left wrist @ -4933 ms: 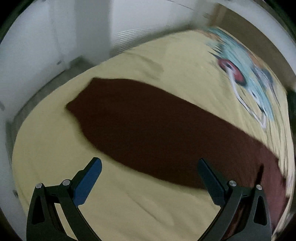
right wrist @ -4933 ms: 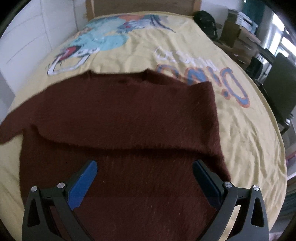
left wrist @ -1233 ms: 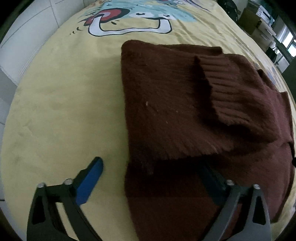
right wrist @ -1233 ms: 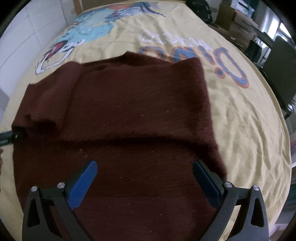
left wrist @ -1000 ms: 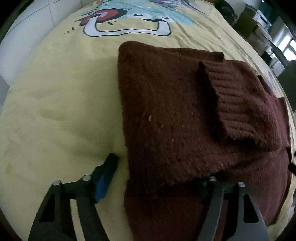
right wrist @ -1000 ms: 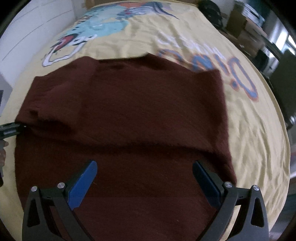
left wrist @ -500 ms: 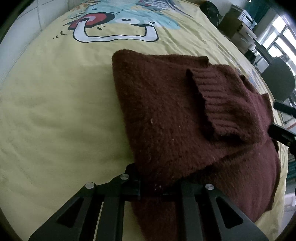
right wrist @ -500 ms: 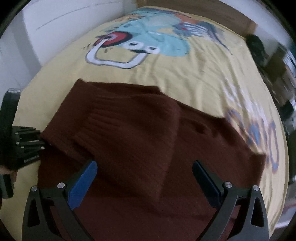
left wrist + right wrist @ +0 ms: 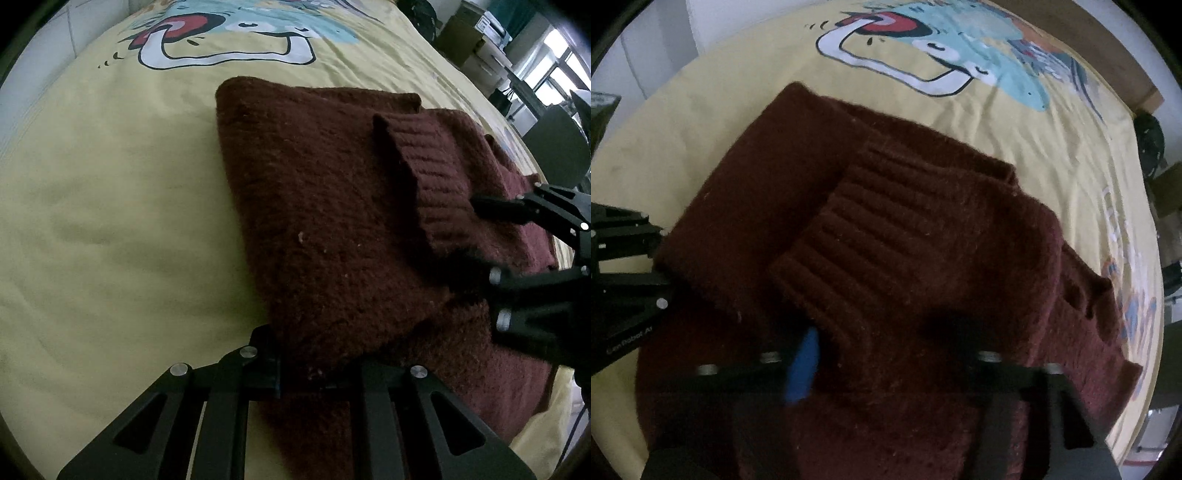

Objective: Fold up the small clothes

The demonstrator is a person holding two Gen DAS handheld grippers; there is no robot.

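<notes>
— Where does the thing lie, and what have you got hold of?

— The dark maroon fuzzy knitted sweater (image 9: pixel 332 206) lies flat on the bed, on a yellow bedsheet with a cartoon print (image 9: pixel 110 192). It is already partly folded: one side is turned over the body, and a ribbed cuff (image 9: pixel 871 266) rests on top. My left gripper (image 9: pixel 314 369) has its fingers pressed together on the near corner of that turned-over layer, pinching the knit. My right gripper (image 9: pixel 886 354) sits low at the ribbed cuff; one blue pad (image 9: pixel 803 369) shows beside the cuff's edge, but that view is blurred, so I cannot tell whether it is spread or pinching.

— How do you expect the sweater to handle?

— I judge it soft, thick and limp, with some weight for its size. It will sag between two holds and stretch if I pull hard. The fuzzy surface should not slip in the pads, though layers may cling and drag together.

— Where would you take hold, then?

— At edges and corners, taking the full thickness of a fold, as the left one does. For the right, I would take the ribbed edge, which looks firmer than the loose knit, and lift both sides evenly.
</notes>
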